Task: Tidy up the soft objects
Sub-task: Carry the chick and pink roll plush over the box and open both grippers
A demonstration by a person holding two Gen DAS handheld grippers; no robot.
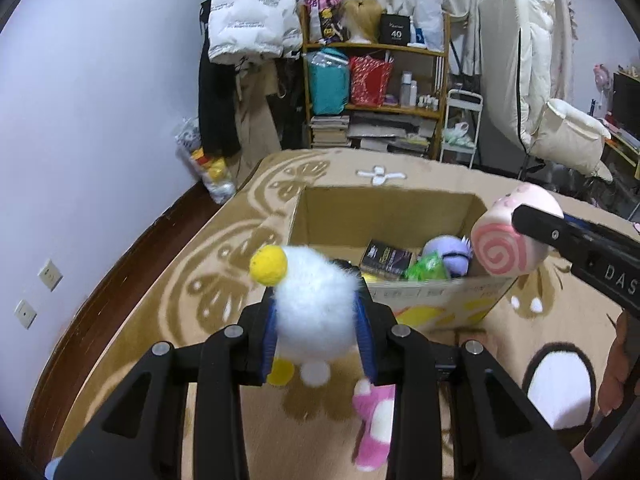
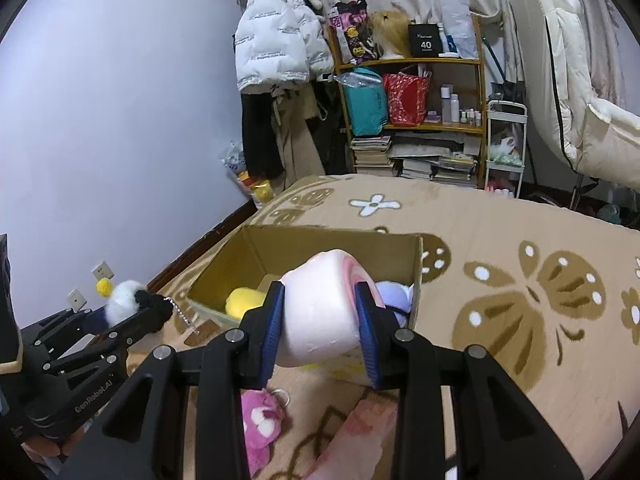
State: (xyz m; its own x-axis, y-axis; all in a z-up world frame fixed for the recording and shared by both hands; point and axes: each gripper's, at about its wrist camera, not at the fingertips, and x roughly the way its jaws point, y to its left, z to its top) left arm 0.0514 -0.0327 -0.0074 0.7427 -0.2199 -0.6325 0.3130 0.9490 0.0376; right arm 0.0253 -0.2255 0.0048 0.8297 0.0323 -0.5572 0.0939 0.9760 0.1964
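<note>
My left gripper is shut on a fluffy white plush with a yellow ball on top, held above the rug just before the open cardboard box. It also shows in the right wrist view. My right gripper is shut on a pink swirl-roll plush, held over the box's near right corner; the roll also shows in the left wrist view. Inside the box lie a purple plush, a green item, a dark packet and a yellow plush.
A pink plush lies on the patterned tan rug below my grippers; it also shows in the right wrist view. A wooden shelf of bags and books, hanging coats and a white chair stand behind.
</note>
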